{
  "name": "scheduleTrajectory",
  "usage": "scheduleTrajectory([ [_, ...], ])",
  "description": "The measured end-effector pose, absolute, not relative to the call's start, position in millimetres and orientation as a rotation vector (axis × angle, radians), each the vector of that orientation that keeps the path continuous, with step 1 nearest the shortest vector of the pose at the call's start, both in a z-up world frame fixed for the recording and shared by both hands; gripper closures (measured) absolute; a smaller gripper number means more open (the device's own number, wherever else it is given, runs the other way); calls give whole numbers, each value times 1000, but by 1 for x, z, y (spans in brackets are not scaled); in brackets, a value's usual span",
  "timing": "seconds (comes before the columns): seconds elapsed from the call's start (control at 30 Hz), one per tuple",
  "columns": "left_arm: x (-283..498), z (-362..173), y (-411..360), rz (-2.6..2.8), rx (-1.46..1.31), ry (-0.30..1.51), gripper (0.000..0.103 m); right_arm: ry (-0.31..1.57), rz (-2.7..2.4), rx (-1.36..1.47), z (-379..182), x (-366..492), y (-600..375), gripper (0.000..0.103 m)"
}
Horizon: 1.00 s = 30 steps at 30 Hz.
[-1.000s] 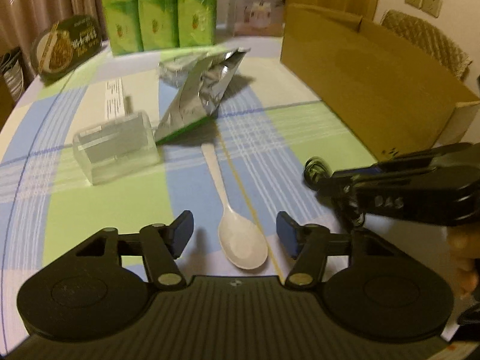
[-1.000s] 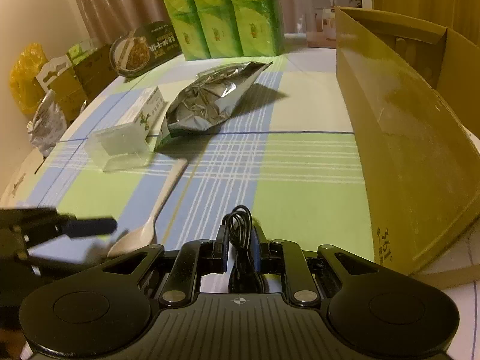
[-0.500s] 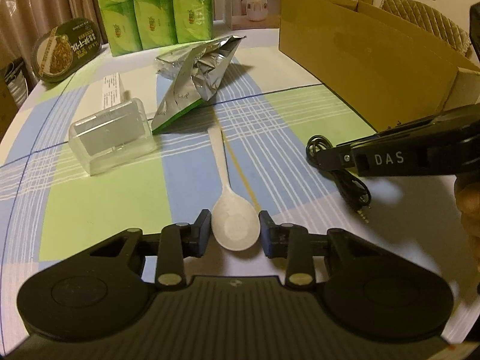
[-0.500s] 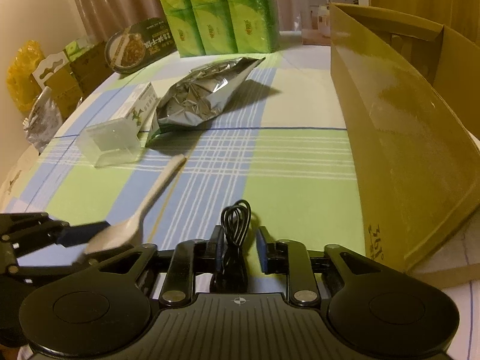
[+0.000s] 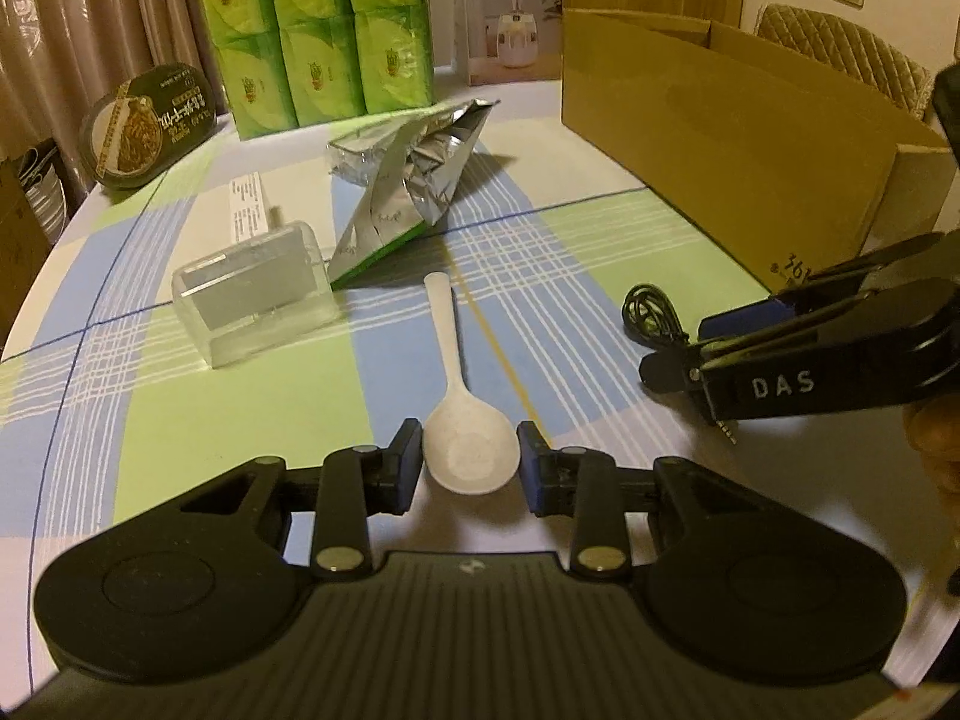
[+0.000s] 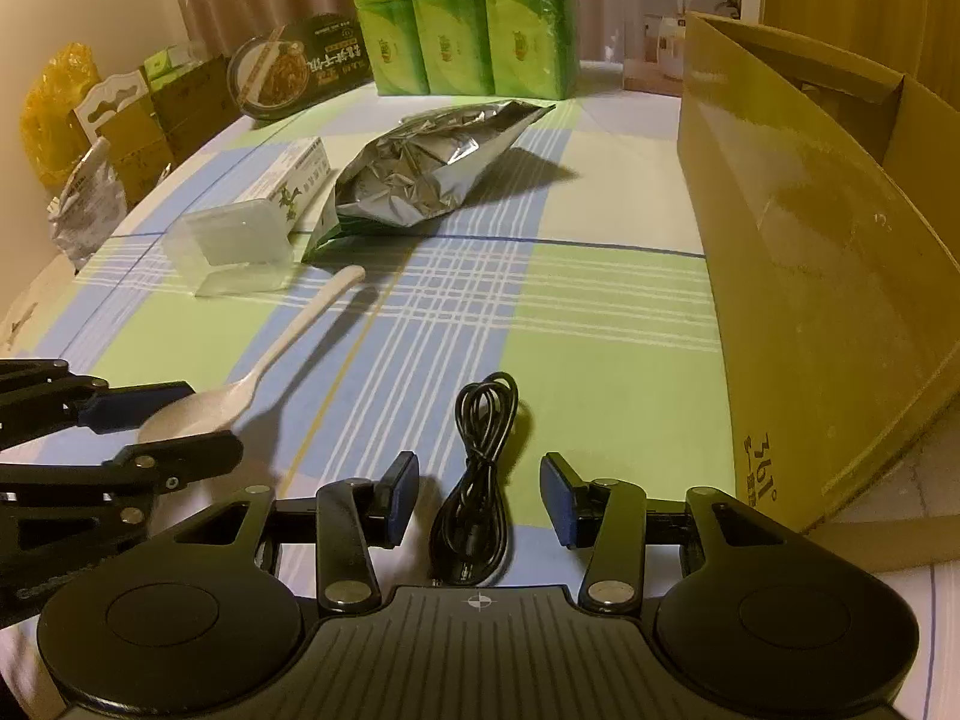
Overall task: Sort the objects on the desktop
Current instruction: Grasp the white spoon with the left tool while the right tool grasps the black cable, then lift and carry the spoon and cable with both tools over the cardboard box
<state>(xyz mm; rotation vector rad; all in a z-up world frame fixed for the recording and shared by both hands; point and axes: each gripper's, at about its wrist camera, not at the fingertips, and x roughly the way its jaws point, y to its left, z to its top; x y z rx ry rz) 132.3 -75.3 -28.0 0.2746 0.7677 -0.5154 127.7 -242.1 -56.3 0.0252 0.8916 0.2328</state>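
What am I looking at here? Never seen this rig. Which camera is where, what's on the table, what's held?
No robot arm: a person holds a pair of handheld tongs in each hand, each with a fisheye camera looking forward along its two fingers.

Left wrist view: the left tongs are shut on the bowl of a white plastic spoon, its handle pointing away. The right tongs show at that picture's right edge.

Right wrist view: the right tongs have just been opening; a coiled black cable lies between the pads, which no longer press on it.

Also on the checked tablecloth: a clear plastic box, a silver foil bag, a small white carton. A cardboard box stands on the right; green tissue packs stand at the back.
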Motion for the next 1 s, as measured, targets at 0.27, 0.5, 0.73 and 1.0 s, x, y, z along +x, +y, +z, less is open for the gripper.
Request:
scheduleTrajectory([
  [0.27, 131, -24, -73, -529, 264, 764, 75, 876, 242, -45, -58, 128, -233, 61],
  [0.5, 132, -22, -74, -544, 256, 759, 75, 875, 242, -117, -58, 126, -224, 90],
  [0.73, 129, -14, -76, -555, 248, 737, 75, 811, 225, -95, -43, 123, -229, 92],
  [1.0, 126, -1, -85, -580, 243, 697, 75, 729, 208, -50, -18, 122, -239, 92],
])
